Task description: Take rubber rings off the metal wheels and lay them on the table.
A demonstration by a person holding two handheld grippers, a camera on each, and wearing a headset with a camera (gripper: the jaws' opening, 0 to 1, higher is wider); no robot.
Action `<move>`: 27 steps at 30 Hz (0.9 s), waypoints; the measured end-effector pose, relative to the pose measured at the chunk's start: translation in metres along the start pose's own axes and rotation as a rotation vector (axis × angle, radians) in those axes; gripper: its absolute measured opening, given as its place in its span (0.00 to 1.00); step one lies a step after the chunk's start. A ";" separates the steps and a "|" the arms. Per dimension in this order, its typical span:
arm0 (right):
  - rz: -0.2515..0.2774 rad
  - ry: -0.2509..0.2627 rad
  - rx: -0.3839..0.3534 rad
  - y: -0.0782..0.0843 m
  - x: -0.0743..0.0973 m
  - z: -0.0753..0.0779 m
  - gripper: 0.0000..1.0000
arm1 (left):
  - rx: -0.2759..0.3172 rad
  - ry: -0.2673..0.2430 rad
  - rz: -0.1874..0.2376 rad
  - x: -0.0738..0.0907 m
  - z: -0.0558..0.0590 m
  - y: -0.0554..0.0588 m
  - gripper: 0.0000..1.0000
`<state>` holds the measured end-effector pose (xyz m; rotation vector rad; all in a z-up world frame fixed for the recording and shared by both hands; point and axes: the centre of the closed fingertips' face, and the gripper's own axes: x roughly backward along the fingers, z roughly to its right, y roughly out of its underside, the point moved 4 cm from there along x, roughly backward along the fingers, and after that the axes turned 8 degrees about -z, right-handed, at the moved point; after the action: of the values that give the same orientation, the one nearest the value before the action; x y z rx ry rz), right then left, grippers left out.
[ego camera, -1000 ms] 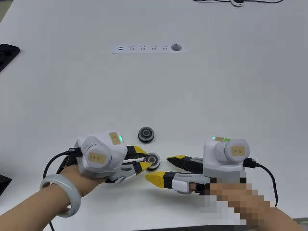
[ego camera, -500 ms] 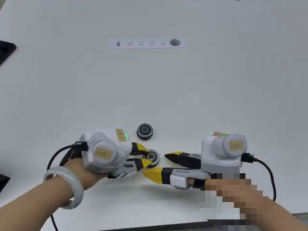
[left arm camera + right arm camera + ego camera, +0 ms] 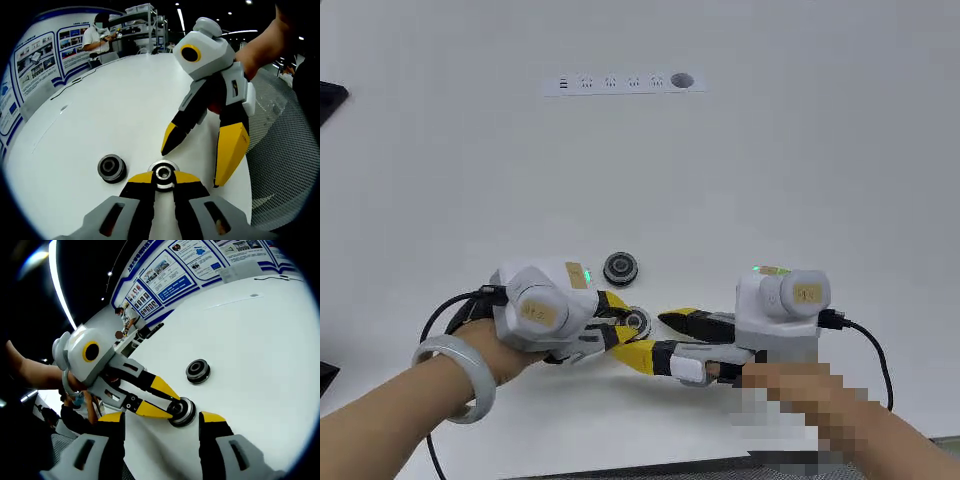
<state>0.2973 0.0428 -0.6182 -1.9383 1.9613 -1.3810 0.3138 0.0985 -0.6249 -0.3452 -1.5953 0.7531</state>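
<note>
White table carried no detached parts. Left gripper was clenched on one metal wheel near the near edge. Right gripper, jaws spread, flanked that wheel. Second wheel lay just beyond. Both apparently retained their rubber rings, so both removals remained outstanding.

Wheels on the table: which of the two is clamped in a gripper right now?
The wheel nearer the person, pinched between the left gripper's yellow tips. The other wheel lies free on the table just beyond it, untouched.
</note>
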 end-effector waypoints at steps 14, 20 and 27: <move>0.005 -0.046 -0.037 -0.007 -0.006 0.001 0.62 | 0.010 0.003 0.006 -0.001 0.000 0.000 0.13; -0.002 -0.094 -0.073 -0.009 -0.010 0.000 0.62 | 0.021 0.003 0.016 -0.001 0.000 0.001 0.13; -0.009 -0.106 -0.095 -0.008 -0.009 0.003 0.63 | 0.023 0.003 0.022 -0.001 0.000 0.001 0.13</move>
<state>0.3074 0.0506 -0.6198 -2.0178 2.0061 -1.1802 0.3139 0.0985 -0.6263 -0.3468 -1.5809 0.7867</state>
